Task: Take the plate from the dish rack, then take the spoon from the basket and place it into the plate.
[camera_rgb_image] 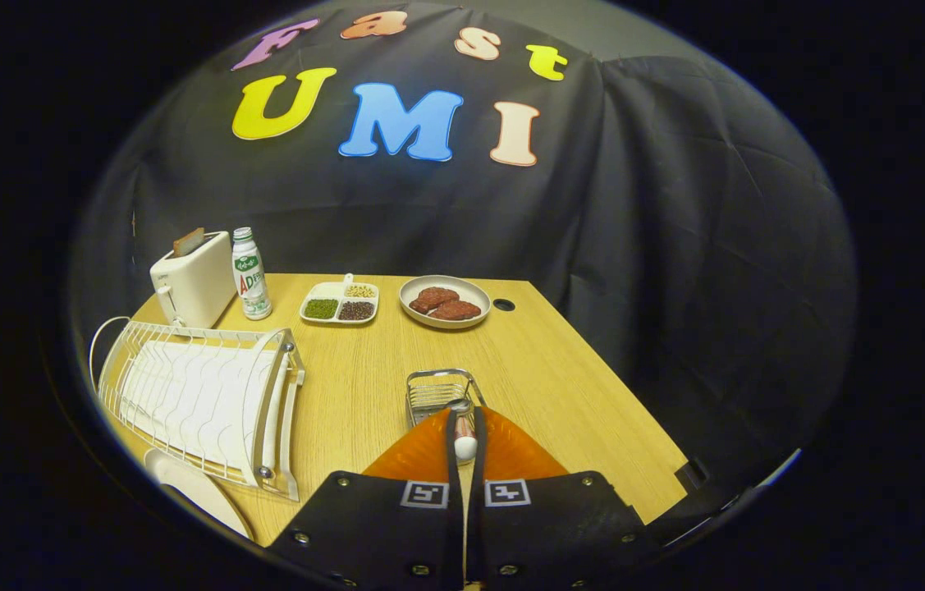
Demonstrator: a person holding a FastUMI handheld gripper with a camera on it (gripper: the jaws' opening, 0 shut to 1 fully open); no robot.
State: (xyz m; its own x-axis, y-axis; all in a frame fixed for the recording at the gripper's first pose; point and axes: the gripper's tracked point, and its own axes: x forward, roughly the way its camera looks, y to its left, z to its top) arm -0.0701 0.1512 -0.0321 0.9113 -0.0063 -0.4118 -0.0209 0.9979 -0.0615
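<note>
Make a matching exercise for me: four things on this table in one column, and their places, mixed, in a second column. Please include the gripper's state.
Things:
1. spoon
2. toaster
3. basket
4. meat plate

Places:
A. just beyond the fingertips
B. at the table's far side, beside a round hole
C. between the two orange fingers
D. behind the dish rack, next to the bottle

Pairs: 1-C, 2-D, 3-A, 4-B.

The hand-held gripper is shut on the spoon.
</note>
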